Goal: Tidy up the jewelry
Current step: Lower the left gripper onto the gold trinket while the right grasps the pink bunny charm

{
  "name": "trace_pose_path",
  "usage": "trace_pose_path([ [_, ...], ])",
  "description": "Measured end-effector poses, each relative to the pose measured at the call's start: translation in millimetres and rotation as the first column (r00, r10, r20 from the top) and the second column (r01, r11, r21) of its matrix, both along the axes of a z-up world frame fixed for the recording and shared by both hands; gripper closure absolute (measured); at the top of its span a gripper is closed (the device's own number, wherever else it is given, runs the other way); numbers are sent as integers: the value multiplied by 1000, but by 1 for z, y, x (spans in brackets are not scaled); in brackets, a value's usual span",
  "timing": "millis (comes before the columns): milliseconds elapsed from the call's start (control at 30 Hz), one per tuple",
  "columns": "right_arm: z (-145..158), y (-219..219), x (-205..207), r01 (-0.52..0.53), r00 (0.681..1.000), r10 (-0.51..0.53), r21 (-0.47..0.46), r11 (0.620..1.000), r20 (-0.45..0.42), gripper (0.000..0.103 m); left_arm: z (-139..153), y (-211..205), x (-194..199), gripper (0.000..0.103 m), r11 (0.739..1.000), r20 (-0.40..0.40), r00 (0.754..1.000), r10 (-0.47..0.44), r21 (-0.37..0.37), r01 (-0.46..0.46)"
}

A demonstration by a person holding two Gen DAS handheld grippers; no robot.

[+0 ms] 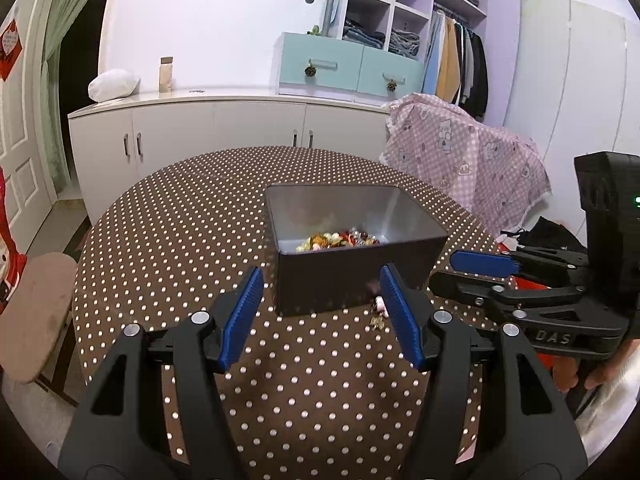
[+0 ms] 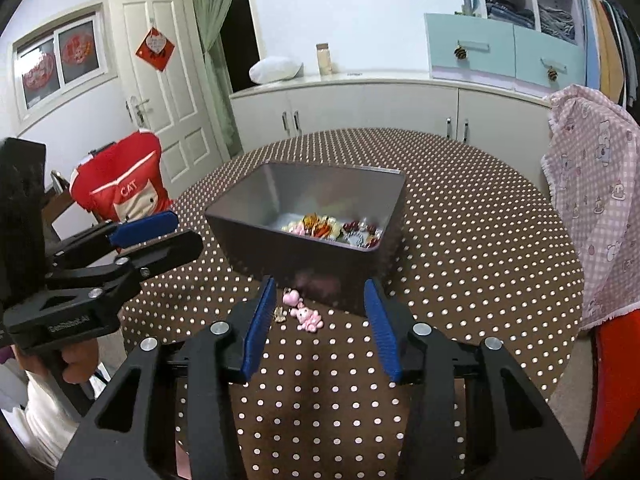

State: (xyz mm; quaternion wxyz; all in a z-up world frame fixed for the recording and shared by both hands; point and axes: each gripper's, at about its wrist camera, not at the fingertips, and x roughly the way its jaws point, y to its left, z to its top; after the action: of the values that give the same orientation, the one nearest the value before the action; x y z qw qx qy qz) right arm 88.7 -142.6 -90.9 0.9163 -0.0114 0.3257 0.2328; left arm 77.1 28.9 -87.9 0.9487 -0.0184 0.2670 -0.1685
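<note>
A dark metal box point(image 1: 340, 272) point(image 2: 256, 248) stands on the dotted brown tablecloth, holding a heap of colourful jewelry point(image 1: 340, 240) point(image 2: 332, 230). In front of the box, pink charms point(image 2: 306, 316) and a small gold piece point(image 2: 280, 314) lie on the cloth; in the left wrist view the pink charms point(image 1: 378, 306) are partly hidden behind a blue pad. My right gripper point(image 2: 320, 286) point(image 1: 444, 270) is open just above them; they lie between its fingers, near the left pad, untouched. My left gripper point(image 1: 320, 280) point(image 2: 186, 230) is open and empty, facing the box's near wall.
A pink checked cloth point(image 1: 460, 152) point(image 2: 592, 184) drapes a chair at the table's right. A red-covered chair point(image 2: 116, 184) and a padded stool point(image 1: 36, 304) stand to the left. White cabinets point(image 1: 200, 128) line the far wall. A hand point(image 2: 76, 360) grips the left tool.
</note>
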Motion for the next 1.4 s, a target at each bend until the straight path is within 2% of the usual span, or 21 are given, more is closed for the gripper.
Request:
trace_pose_path([
  [233, -12, 10, 4, 4, 1000, -4, -63, 998, -11, 64, -10, 1, -2, 42, 1000, -31, 1000, -4, 18, 4],
  [467, -26, 20, 7, -24, 999, 21, -108, 994, -34, 74, -18, 1, -1, 42, 1000, -59, 998, -5, 21, 6],
  [700, -36, 28, 11, -37, 998, 30, -144, 989, -52, 76, -24, 0, 2, 42, 1000, -81, 997, -4, 28, 6],
  [833, -36, 31, 9, -28, 999, 23, -171, 985, -27, 83, -26, -4, 4, 42, 999, -90, 996, -9, 36, 12],
  [1067, -38, 26, 3, -23, 1000, 20, -166, 986, -19, 84, -31, -15, 12, 42, 998, -131, 991, -24, 51, 31],
  [1400, -37, 13, -4, 16, 1000, -18, -167, 986, -6, 84, -42, -43, 20, 43, 991, -183, 979, -95, 80, 111],
])
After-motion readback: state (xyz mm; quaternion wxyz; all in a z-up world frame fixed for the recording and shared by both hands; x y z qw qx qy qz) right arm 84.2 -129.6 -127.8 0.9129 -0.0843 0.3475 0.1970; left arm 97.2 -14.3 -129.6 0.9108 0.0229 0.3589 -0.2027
